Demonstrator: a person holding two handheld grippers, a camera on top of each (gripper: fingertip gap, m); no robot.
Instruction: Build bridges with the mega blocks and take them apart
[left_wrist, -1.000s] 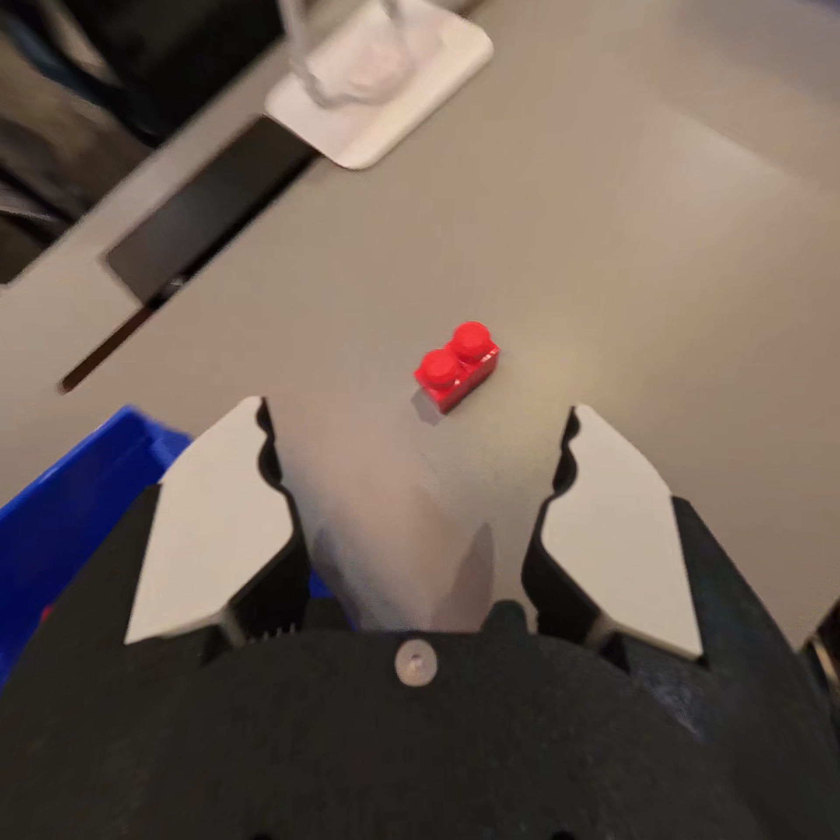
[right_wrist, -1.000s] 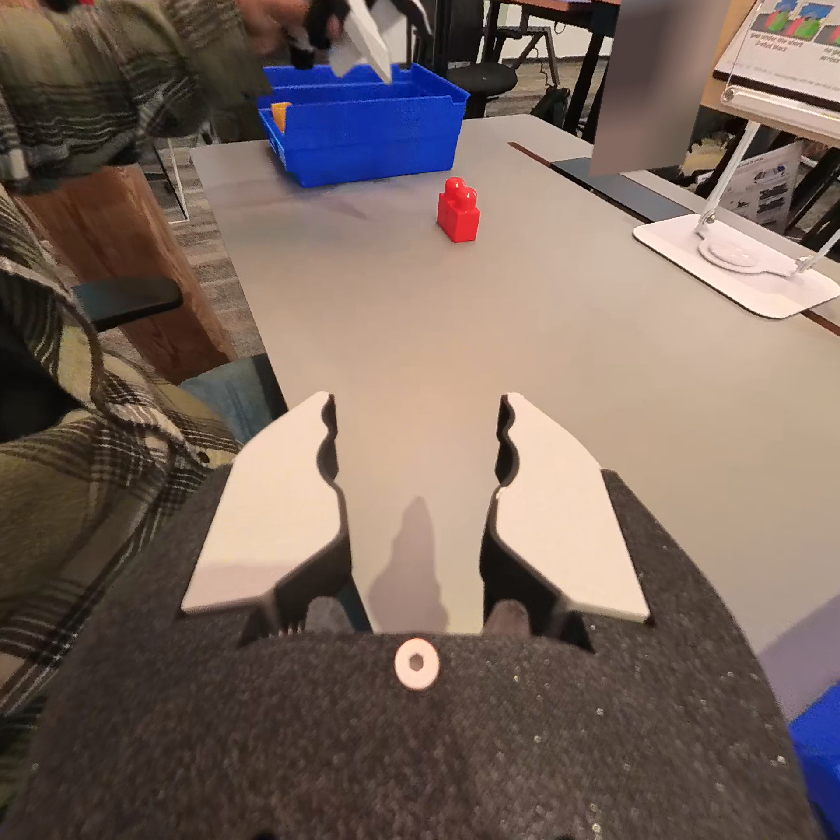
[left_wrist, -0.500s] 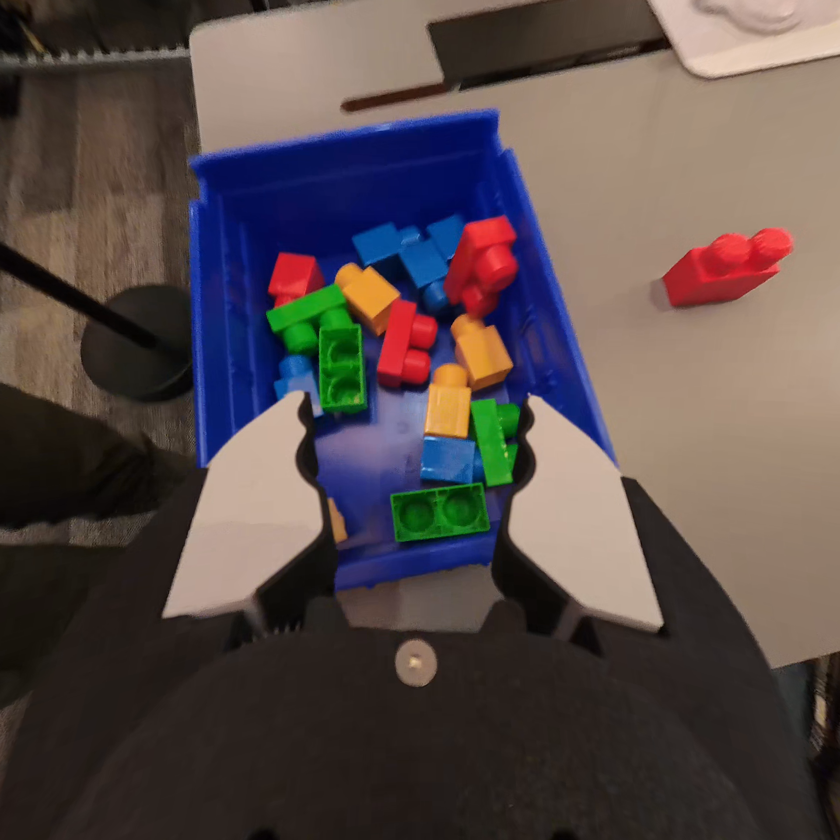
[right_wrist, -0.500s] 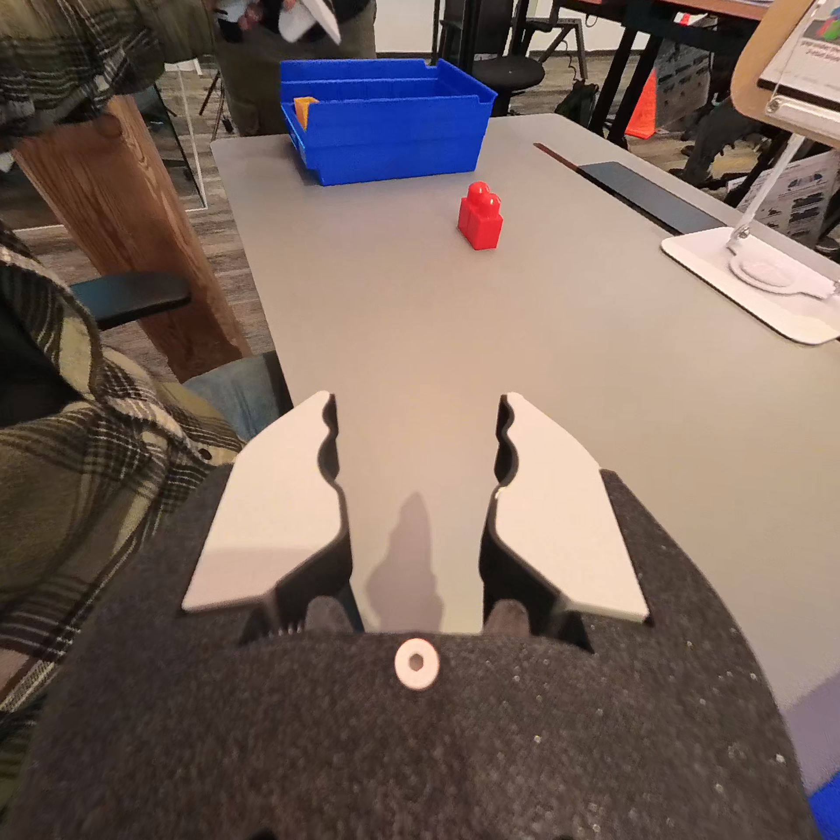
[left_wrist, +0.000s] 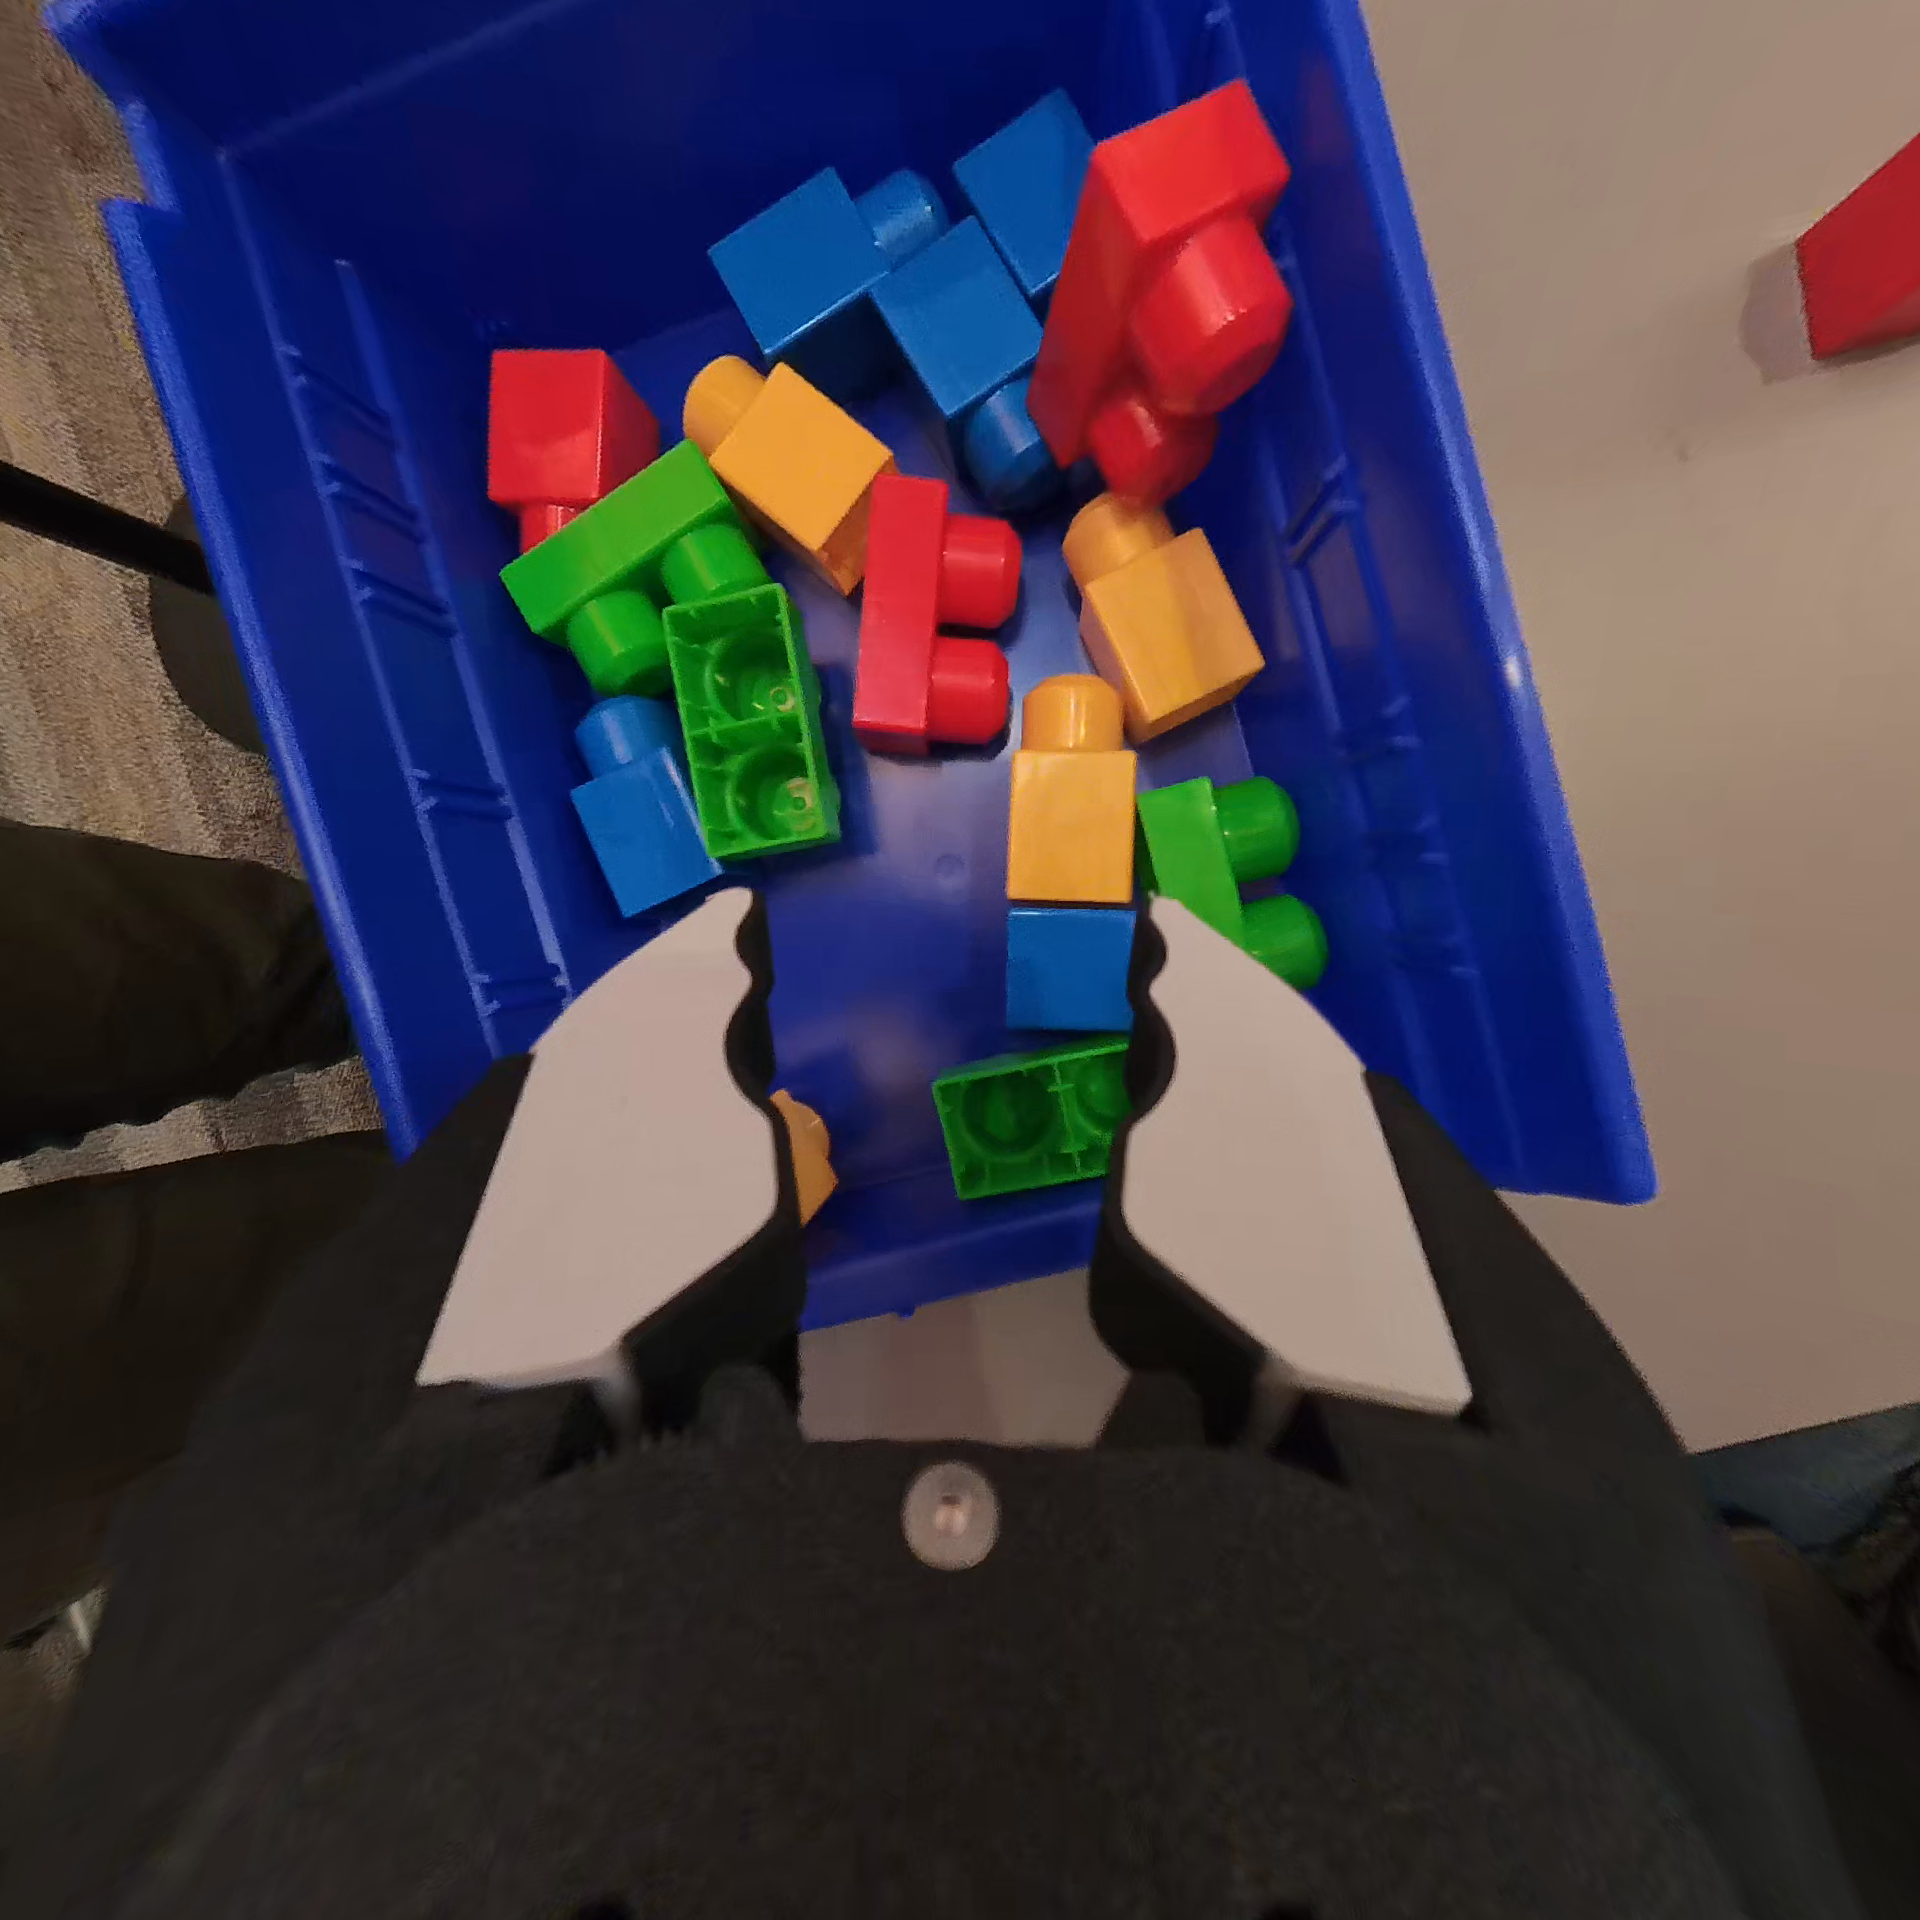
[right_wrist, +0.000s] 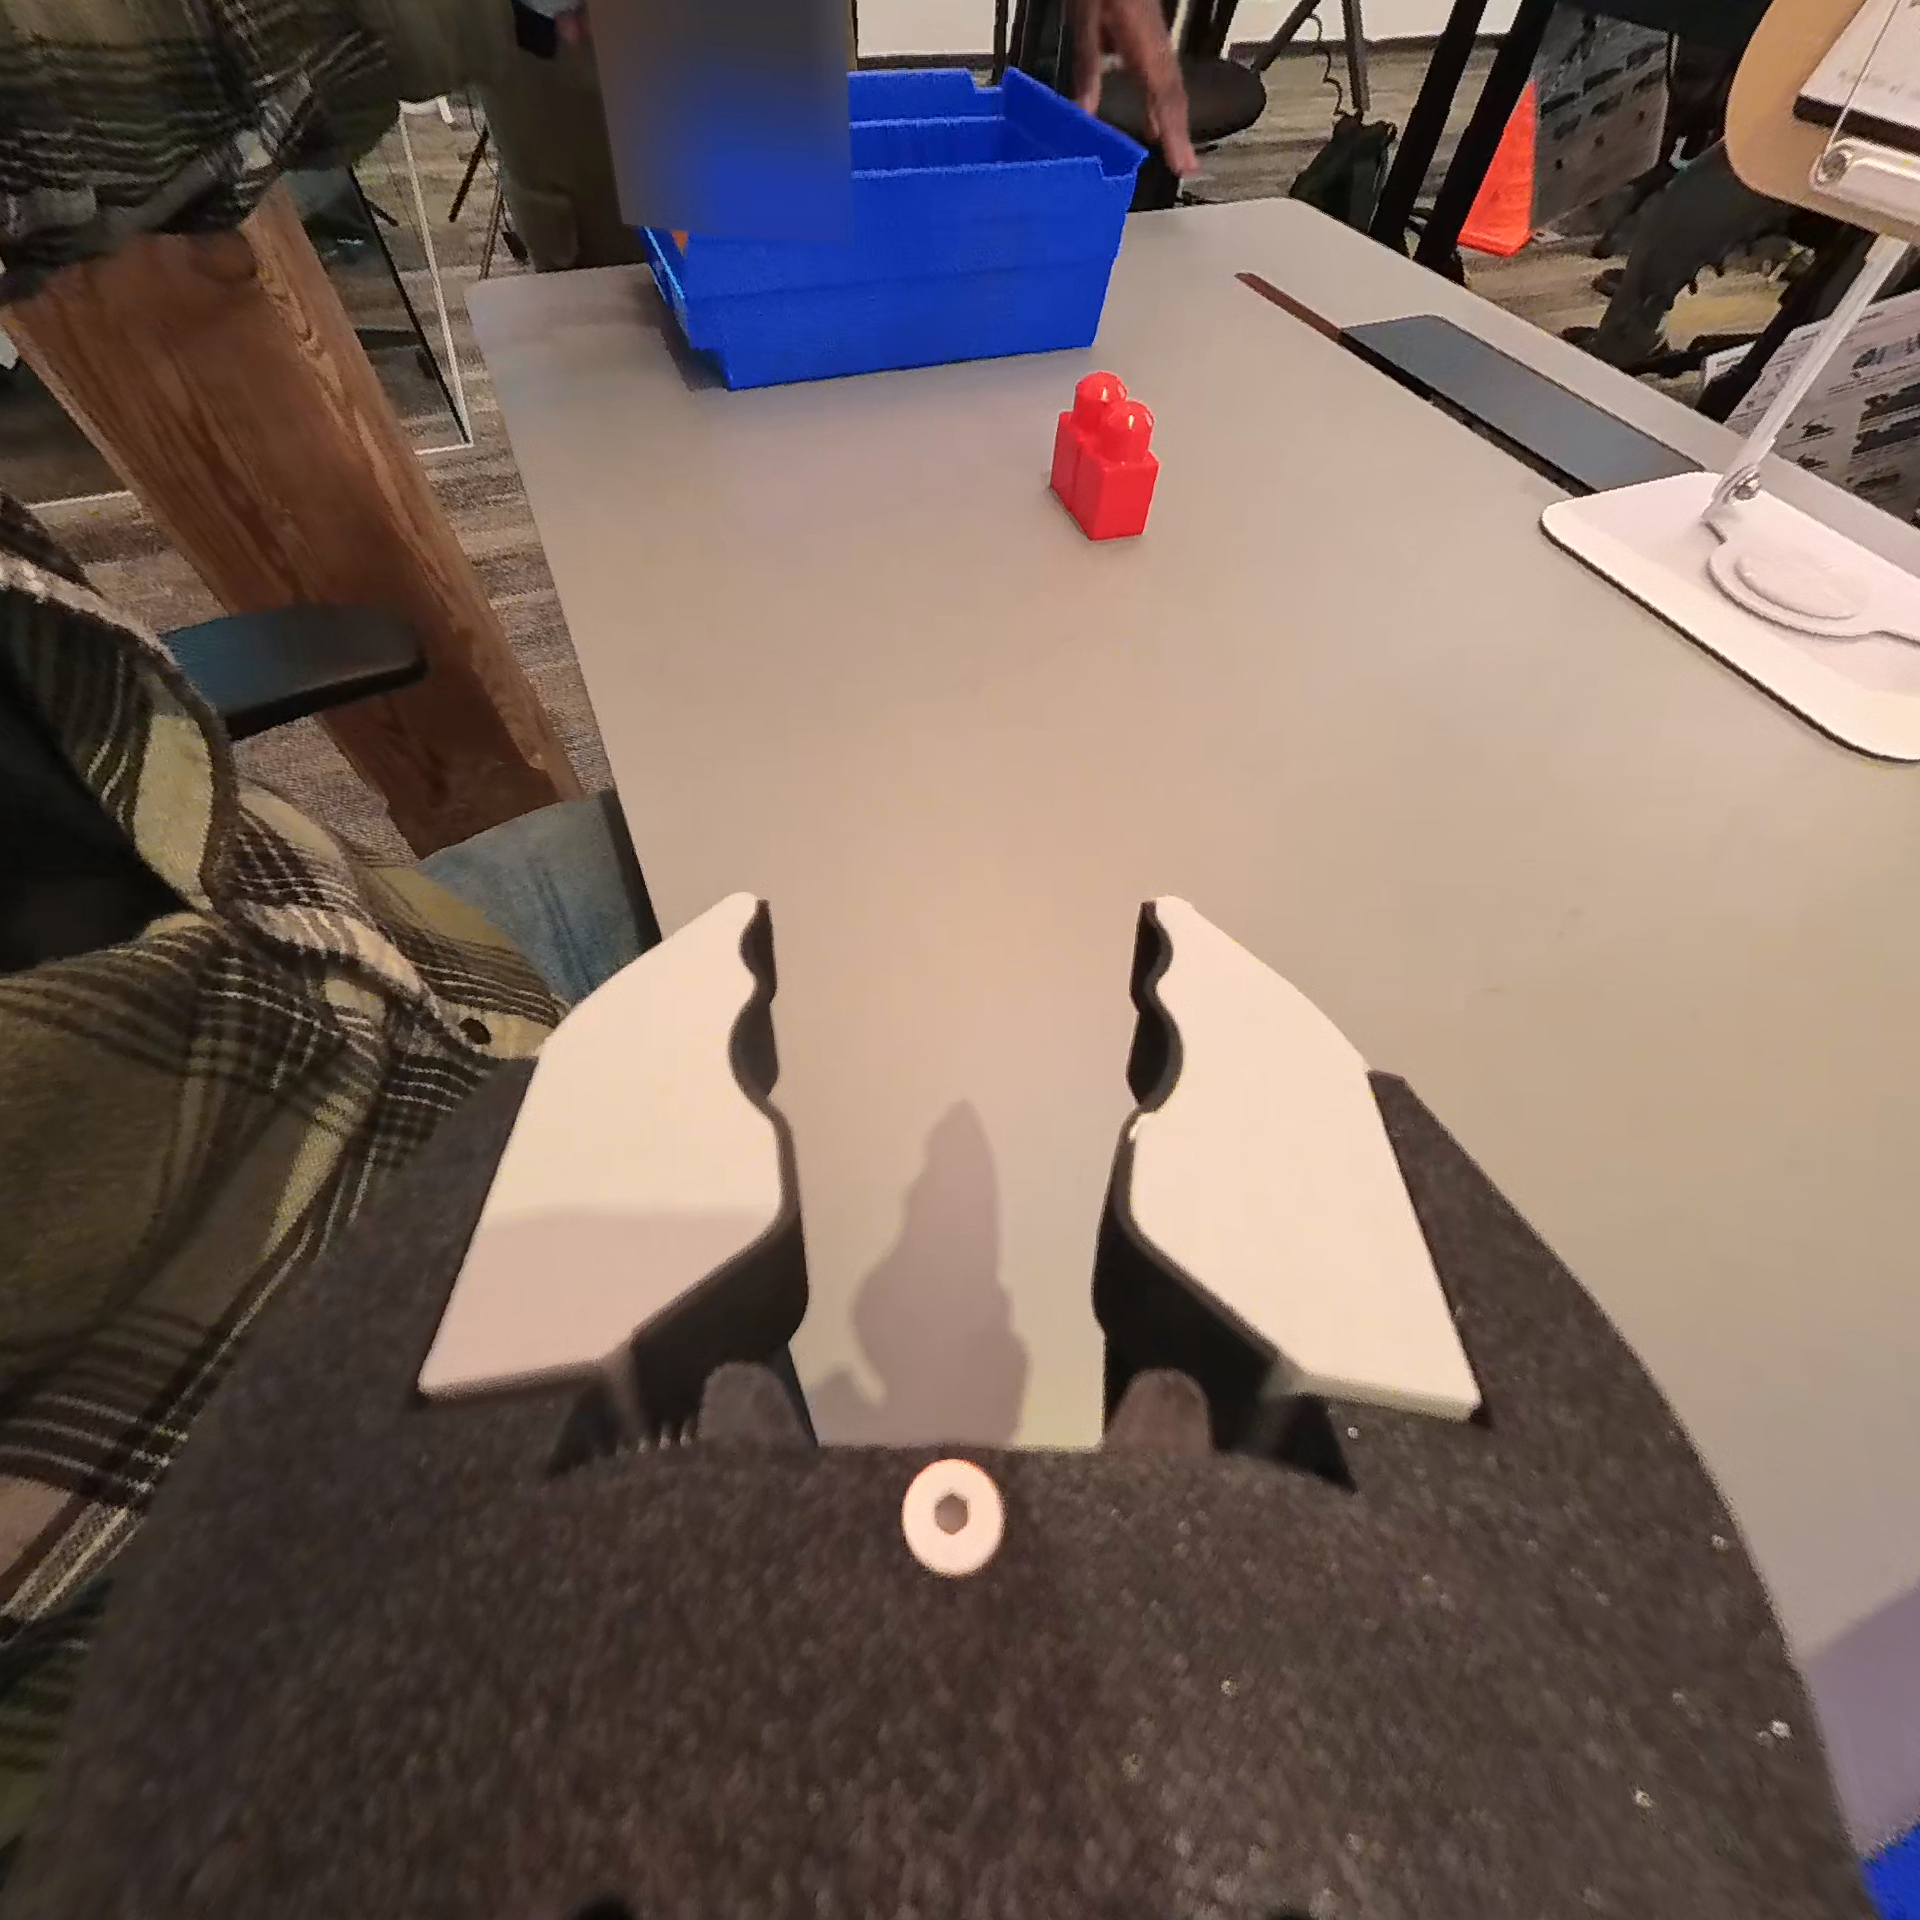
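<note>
The left gripper (left_wrist: 945, 966) is held over the blue bin (left_wrist: 343, 665), jaws spread and empty. The joined yellow-and-blue blocks (left_wrist: 1070, 894) beside its right finger are best straddled squarely before closing. The right gripper (right_wrist: 951, 997), jaws parted, nothing held, is kept over the table (right_wrist: 1351, 831); 1 red block (right_wrist: 1103, 468) stands farther off.

Left gripper (left_wrist: 943, 925) and right gripper (right_wrist: 954, 925): black felt-like bodies, pale grey wavy-edged fingers (right_wrist: 634, 1153), a central silver screw. Green plaid sleeve (right_wrist: 208, 1039).
</note>
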